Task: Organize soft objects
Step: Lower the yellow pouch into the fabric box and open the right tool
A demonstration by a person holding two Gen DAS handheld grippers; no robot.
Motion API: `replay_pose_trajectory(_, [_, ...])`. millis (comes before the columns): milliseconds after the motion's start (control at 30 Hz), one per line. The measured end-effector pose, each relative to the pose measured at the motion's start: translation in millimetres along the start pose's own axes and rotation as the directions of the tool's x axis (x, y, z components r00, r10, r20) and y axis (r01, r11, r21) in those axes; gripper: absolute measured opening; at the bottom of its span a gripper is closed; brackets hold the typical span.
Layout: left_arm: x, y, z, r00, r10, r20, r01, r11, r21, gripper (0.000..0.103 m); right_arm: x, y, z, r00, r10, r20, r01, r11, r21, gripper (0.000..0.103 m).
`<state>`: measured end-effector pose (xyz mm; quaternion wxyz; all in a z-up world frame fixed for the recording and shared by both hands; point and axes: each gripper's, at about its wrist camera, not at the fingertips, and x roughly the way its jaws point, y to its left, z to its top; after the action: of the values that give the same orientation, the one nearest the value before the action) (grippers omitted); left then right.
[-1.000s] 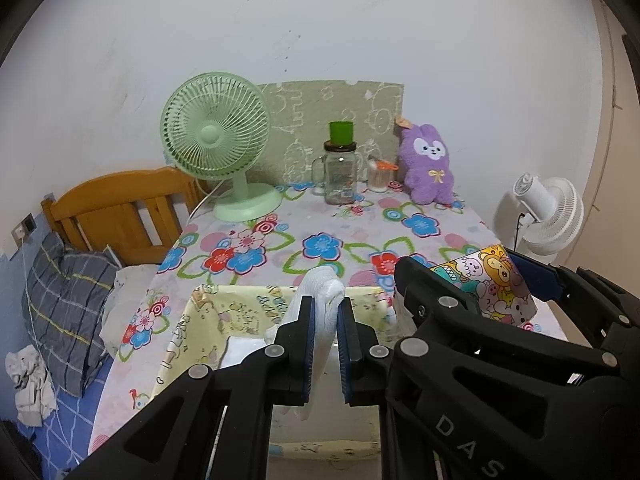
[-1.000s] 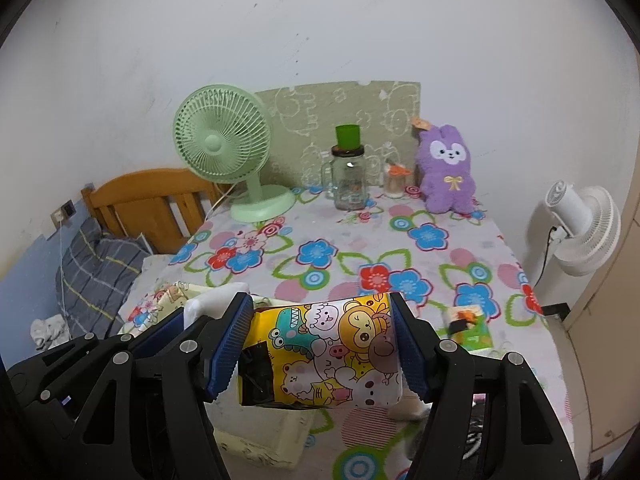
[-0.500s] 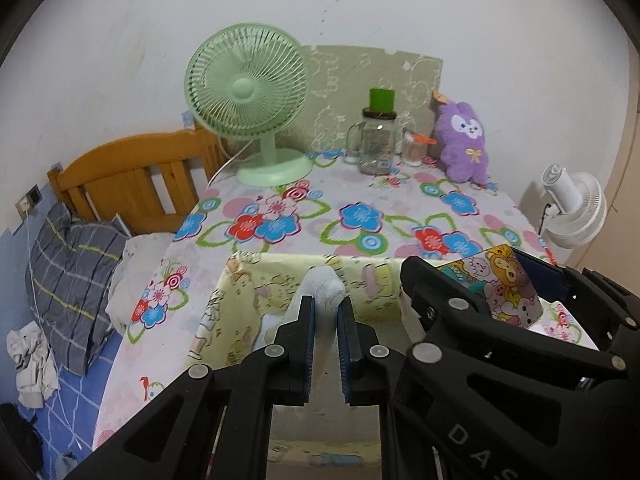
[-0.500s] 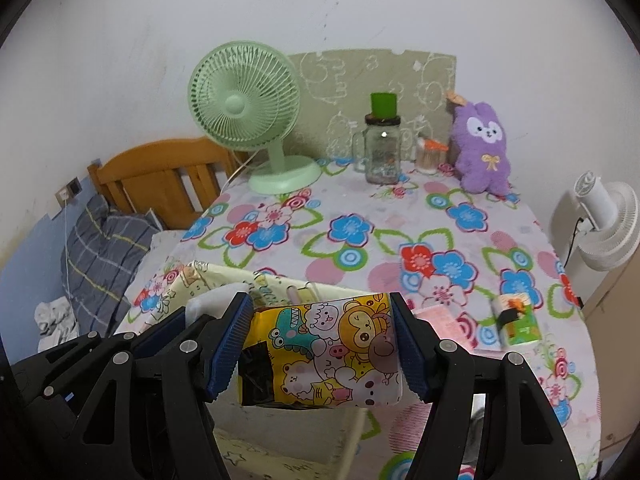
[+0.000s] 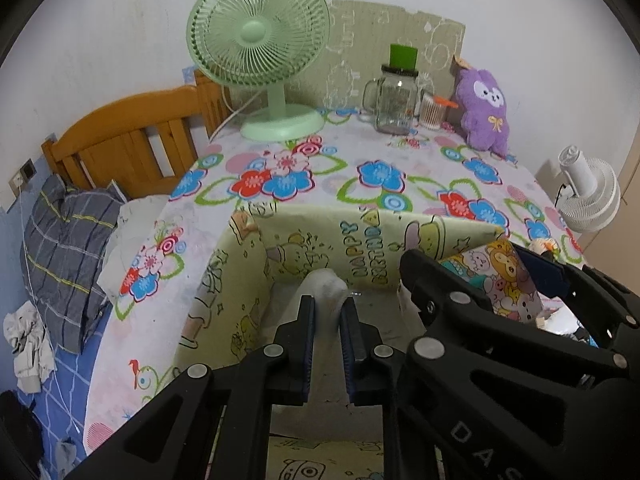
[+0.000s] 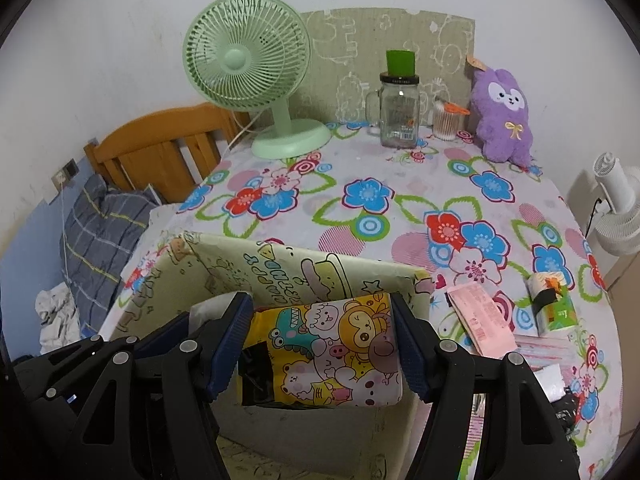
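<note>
Currently the left gripper (image 5: 327, 316) is clenched on a white sock (image 5: 325, 286) above the yellow box (image 5: 224, 280), near left on the table (image 6: 400, 176). Right gripper (image 6: 322, 344) clamps a cartoon-print pouch (image 6: 332, 352) across its width over the same box. Both items judged light and compressible; mid-body holds appear sound.

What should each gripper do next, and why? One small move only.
Probably lower both a little further, then release. The left gripper is shut on a white sock and the right gripper on a cartoon-print tissue pack. Both hang over the open yellow storage box, above its floor, so a short descent should land them inside.
</note>
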<state>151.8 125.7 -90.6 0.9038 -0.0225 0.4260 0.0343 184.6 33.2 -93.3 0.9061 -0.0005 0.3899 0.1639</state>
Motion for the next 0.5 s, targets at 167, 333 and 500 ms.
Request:
replay_pose_trajectory(167, [7.5, -0.3, 0.0, 0.999, -0.028, -0.039, 0.027, 0.999, -0.022, 0.020, 7.4, -1.7, 1.4, 1.000, 0.017, -0.017, -0.017, 1.000, -0.018, 0.071])
replay_pose_trajectory(333, [9.7, -1.7, 1.1, 0.999, -0.022, -0.048, 0.021, 0.999, -0.030, 0.039, 10.4, -0.5, 5.2, 1.000, 0.018, -0.013, -0.019, 0.998, -0.058, 0.073])
replay_pose_trajectory(500, [5.0, -0.4, 1.6, 0.999, -0.012, -0.045, 0.011, 0.999, -0.040, 0.065, 5.9, 1.9, 7.7, 1.000, 0.022, 0.003, -0.022, 0.997, -0.078, 0.084])
